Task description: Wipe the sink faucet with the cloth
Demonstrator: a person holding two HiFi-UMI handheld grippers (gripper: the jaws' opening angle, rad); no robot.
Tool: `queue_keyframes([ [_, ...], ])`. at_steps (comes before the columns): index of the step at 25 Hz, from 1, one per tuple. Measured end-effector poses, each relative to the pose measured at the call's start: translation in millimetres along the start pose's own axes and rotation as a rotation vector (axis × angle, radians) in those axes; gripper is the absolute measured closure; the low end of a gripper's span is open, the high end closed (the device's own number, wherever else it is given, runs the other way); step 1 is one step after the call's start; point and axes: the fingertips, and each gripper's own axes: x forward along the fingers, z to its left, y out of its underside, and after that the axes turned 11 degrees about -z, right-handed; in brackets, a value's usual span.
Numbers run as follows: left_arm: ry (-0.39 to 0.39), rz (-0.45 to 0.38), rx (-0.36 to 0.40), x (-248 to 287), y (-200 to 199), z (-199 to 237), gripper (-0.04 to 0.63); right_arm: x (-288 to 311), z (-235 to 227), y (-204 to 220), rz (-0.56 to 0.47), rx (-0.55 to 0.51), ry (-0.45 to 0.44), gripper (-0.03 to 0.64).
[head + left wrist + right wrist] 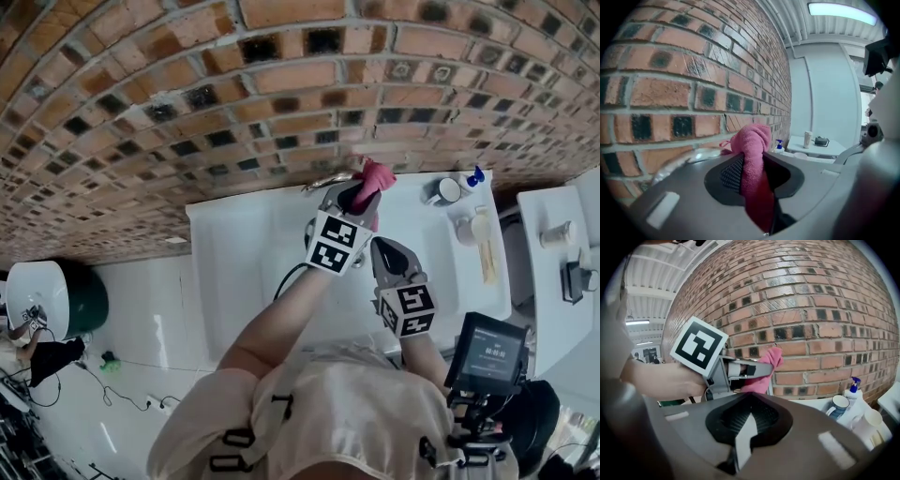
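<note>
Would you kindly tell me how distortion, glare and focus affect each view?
Head view: fisheye bows the brick wall; the white sink top is washed out. Left gripper view: the ceiling lamp glares, the cloth is sharp, nearby bricks soft. Right gripper view: dark corners, curved brick courses.

— Managed to read anything at all?
— Read nothing. Found only black-and-white square markers [326, 256] on the white cube [343, 232] of the left gripper [362, 199]: block patterns, not letters or digits.
— Saw the same on the other side?
— Yes, spotted like patterns on the cube of the right gripper [387, 247]. Caught one face of the left cube large in the right gripper view too, and got no word from it.
— Tried the black device screen [487, 352] low at the right?
— Tried. Made out pale lines of print there, too small to read.
— And the white spray bottle with the blue cap [475, 176]?
— Could not make out any label.
</note>
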Motion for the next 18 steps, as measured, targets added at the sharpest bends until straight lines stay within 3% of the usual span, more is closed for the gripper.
queue_keyframes([
  [7, 0.006, 0.158, -0.072, 18.5, 76.6, 5.0, 0.489, 2.1, -21.2, 13.8, 0.026, 0.023, 0.023, 0.629],
  [11, -0.013, 0.201, -0.076, 19.5, 98.2, 10.5, 0.489, 3.8, -27.6, 18.4, 0.033, 0.034, 0.028, 0.629],
  [14, -0.020, 0.180, -0.082, 15.7, 87.5, 7.7, 0.489, 5.7, -27.1, 18.5, 0.029, 0.036, 0.024, 0.629],
  [18, -0.029, 0.067, -0.054, 1.6, 38.6, 1.3, 0.489, 8.4, -19.9, 13.5, 0.015, 0.030, 0.003, 0.629],
])
